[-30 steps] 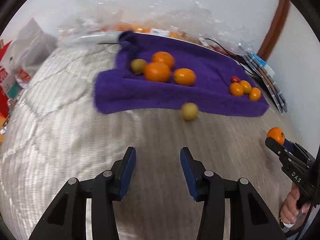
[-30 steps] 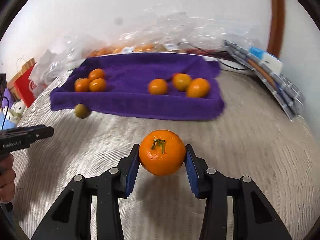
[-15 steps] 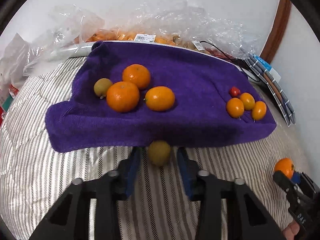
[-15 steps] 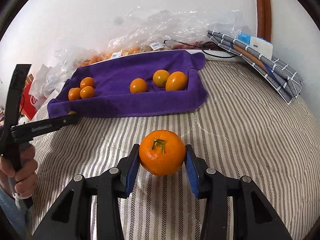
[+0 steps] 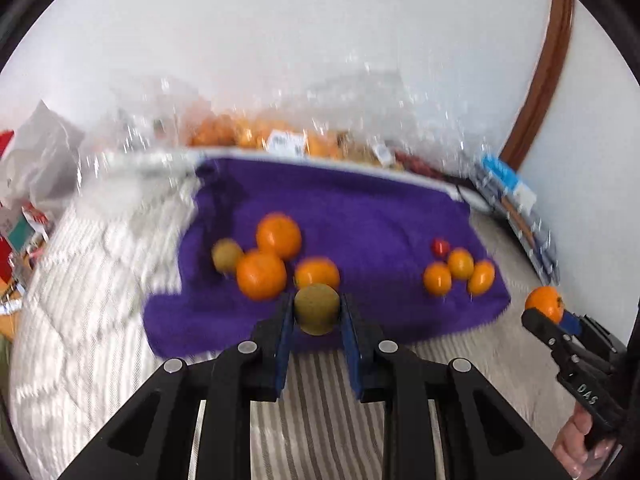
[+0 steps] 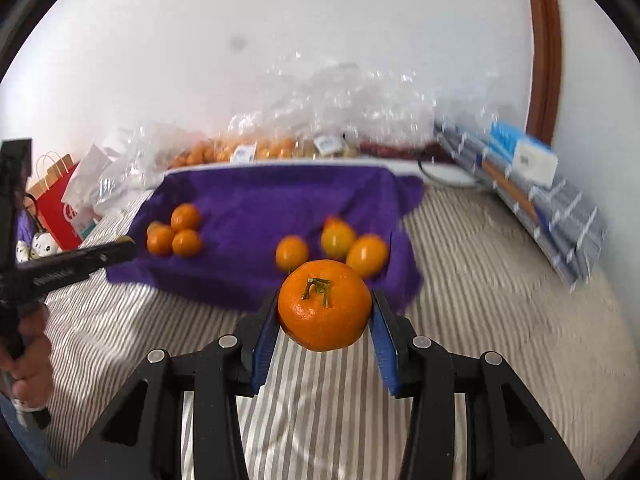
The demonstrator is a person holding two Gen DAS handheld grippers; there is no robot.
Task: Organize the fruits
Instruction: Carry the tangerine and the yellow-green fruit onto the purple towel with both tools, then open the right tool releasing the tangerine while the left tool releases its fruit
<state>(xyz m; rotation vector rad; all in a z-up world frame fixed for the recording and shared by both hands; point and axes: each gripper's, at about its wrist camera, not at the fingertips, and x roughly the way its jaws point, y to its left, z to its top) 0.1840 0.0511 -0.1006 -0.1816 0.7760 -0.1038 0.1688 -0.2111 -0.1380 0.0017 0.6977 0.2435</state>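
Above the purple towel (image 5: 360, 216), the left gripper (image 5: 317, 314) pinches a greenish fruit (image 5: 317, 309) narrowly, while the right gripper (image 6: 325, 316) clamps a tangerine (image 6: 325, 305).

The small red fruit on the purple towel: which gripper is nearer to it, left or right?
Probably right, though fisheye views make it uncertain. The right gripper, holding a mandarin, sits at the towel's end where the red fruit lies; the left gripper, gripping a greenish fruit, is nearer the large oranges.

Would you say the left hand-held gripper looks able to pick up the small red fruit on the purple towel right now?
Probably not: the left hand-held gripper is already shut on a greenish fruit. The red fruit itself lies unobstructed on the purple towel.
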